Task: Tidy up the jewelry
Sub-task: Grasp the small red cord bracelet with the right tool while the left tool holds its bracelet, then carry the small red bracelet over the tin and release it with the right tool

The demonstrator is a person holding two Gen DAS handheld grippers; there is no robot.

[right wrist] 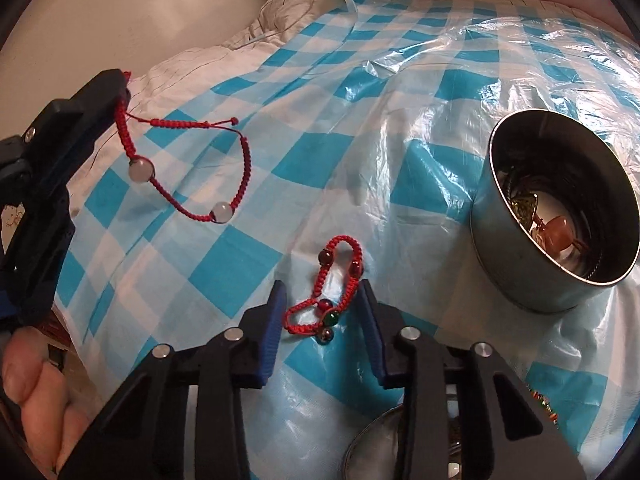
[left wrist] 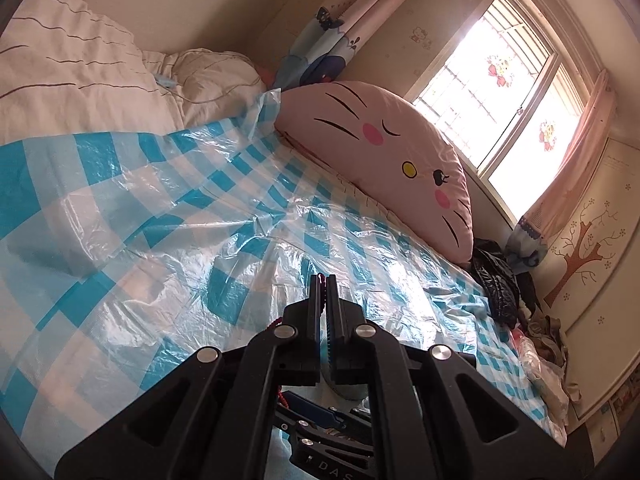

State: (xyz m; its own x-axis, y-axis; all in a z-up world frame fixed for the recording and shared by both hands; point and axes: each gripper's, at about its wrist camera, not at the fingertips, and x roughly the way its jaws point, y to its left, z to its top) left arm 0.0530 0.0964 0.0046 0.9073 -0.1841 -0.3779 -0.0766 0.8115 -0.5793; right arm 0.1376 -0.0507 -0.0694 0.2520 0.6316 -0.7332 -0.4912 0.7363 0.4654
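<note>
Red cord lies right between the right claw's [right wrist: 322,308] blue pads: the dark-beaded bracelet [right wrist: 326,292] rests on the checked plastic sheet [right wrist: 240,260] over the bed, its long axis running away from the claw, fingers partly open either side and seemingly not yet pinching. The left claw [right wrist: 120,80] is shut on the white-beaded bracelet [right wrist: 192,172], dangling it. The metal tin [right wrist: 492,248] sits right of both. The tin's contents are murky; a round rim at the bottom edge is cut off.
</note>
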